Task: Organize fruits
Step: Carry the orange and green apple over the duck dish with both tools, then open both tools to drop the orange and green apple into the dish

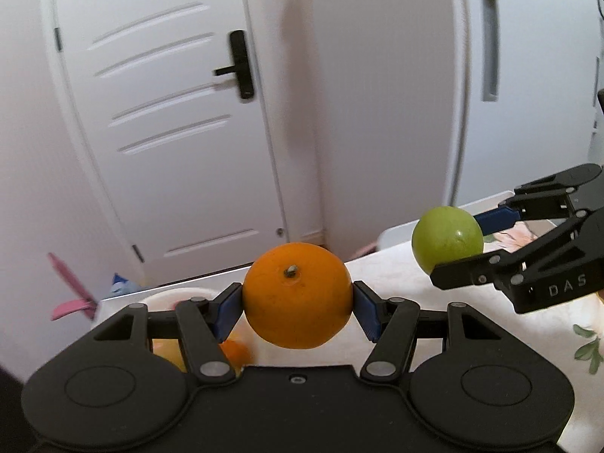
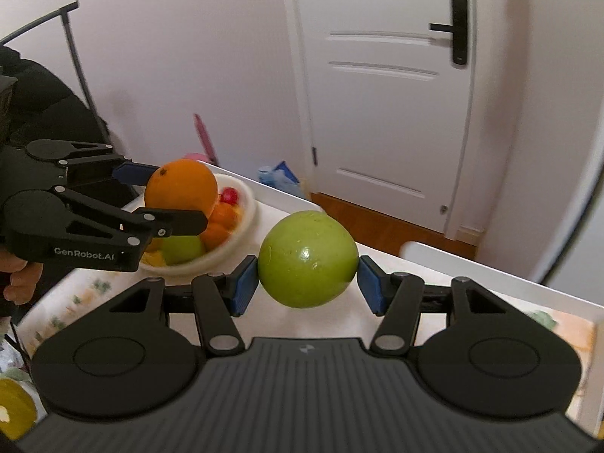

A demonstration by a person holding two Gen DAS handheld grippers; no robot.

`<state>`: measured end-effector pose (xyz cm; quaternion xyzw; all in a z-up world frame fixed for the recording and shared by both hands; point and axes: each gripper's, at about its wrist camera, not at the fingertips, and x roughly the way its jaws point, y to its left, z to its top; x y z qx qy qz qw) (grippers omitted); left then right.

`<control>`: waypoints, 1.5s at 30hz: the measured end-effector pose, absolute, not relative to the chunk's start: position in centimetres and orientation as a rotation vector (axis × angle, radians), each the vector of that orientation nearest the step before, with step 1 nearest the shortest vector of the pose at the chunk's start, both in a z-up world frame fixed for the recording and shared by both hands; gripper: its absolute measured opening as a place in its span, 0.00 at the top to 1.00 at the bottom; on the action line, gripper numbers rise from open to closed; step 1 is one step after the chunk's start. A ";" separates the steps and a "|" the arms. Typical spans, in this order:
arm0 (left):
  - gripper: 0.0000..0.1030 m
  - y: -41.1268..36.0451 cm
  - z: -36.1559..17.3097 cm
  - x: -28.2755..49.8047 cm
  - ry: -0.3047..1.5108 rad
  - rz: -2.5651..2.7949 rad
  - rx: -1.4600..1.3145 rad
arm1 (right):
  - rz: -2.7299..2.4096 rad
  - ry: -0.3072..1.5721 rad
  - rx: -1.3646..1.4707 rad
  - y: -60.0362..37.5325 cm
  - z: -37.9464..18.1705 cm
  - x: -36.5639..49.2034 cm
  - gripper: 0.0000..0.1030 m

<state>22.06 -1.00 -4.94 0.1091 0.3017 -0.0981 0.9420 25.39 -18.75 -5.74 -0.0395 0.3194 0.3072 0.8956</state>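
Left wrist view: left gripper point(image 1: 298, 304) fingers pinch a firm, round orange point(image 1: 297, 296) at its widest girth; right gripper point(image 2: 307, 281) likewise clamps a smooth, slippery green apple point(image 2: 307, 258).

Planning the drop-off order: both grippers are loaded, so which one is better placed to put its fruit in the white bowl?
Left, probably. The left gripper holds the orange right over the white bowl, while the right gripper holds the green apple off to the side above the tablecloth.
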 end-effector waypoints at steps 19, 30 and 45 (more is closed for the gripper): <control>0.36 13.6 -6.2 22.4 0.685 -0.086 0.182 | 0.596 0.707 -0.045 -6.1 -7.0 26.2 0.30; 0.36 17.0 -9.5 25.0 0.754 -0.094 0.185 | 0.507 0.738 -0.020 -4.1 -8.6 27.0 0.30; 0.11 17.4 -9.3 25.0 0.723 -0.124 0.157 | 0.467 0.742 -0.010 -4.3 -8.6 27.0 0.30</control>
